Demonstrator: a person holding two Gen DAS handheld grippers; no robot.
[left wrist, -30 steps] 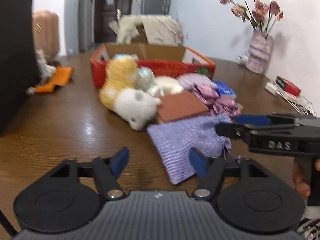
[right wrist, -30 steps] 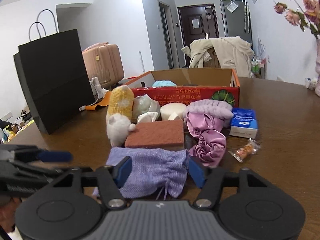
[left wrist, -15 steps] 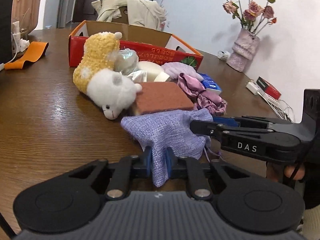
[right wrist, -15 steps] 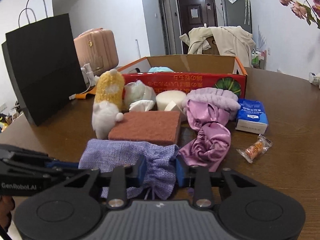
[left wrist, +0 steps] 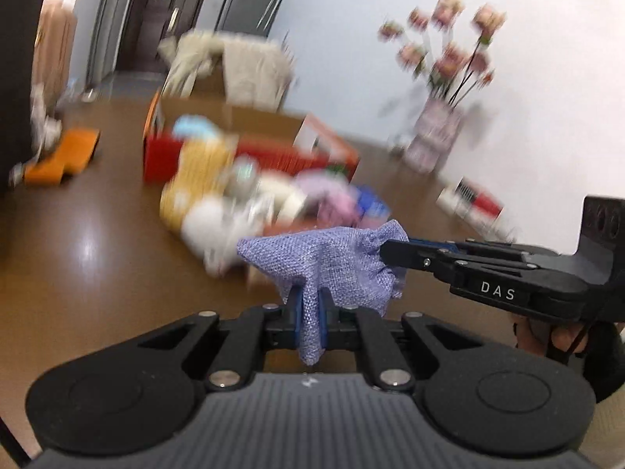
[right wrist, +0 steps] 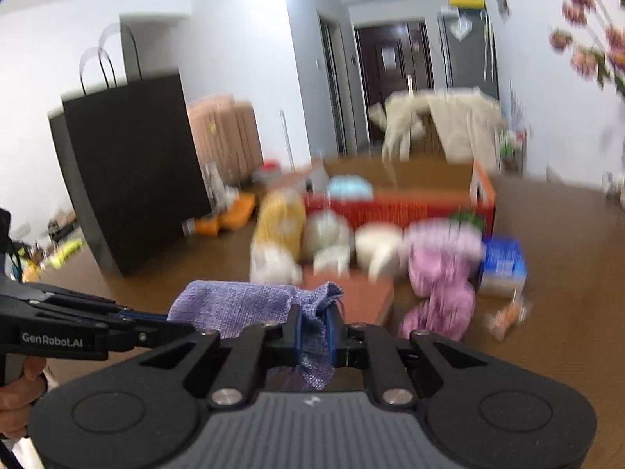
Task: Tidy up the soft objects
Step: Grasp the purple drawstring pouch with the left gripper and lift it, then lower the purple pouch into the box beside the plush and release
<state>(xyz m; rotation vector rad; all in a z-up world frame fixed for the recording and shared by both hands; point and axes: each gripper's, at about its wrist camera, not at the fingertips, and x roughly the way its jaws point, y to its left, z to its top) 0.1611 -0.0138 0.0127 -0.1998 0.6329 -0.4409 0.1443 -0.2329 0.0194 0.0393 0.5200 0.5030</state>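
A purple woven pouch (left wrist: 332, 262) hangs in the air between both grippers, above the brown table. My left gripper (left wrist: 311, 312) is shut on its near corner. My right gripper (right wrist: 313, 332) is shut on its other end, and its black fingers (left wrist: 406, 252) show from the right in the left wrist view. The pouch also shows in the right wrist view (right wrist: 242, 305), with the left gripper (right wrist: 164, 322) at its left end. Behind it, blurred, lie a yellow and white plush (right wrist: 279, 234), a terracotta sponge (right wrist: 363, 297) and pink satin scrunchies (right wrist: 441, 277).
A red cardboard box (right wrist: 398, 203) stands open behind the pile with a light blue item inside. A black paper bag (right wrist: 129, 172) stands at the left. A blue tissue pack (right wrist: 504, 265), a small wrapped snack (right wrist: 508, 314) and a vase of pink flowers (left wrist: 437, 136) are at the right.
Both grippers closed on the purple pouch and have lifted it off the table. Both views now sit higher and are blurred by motion.
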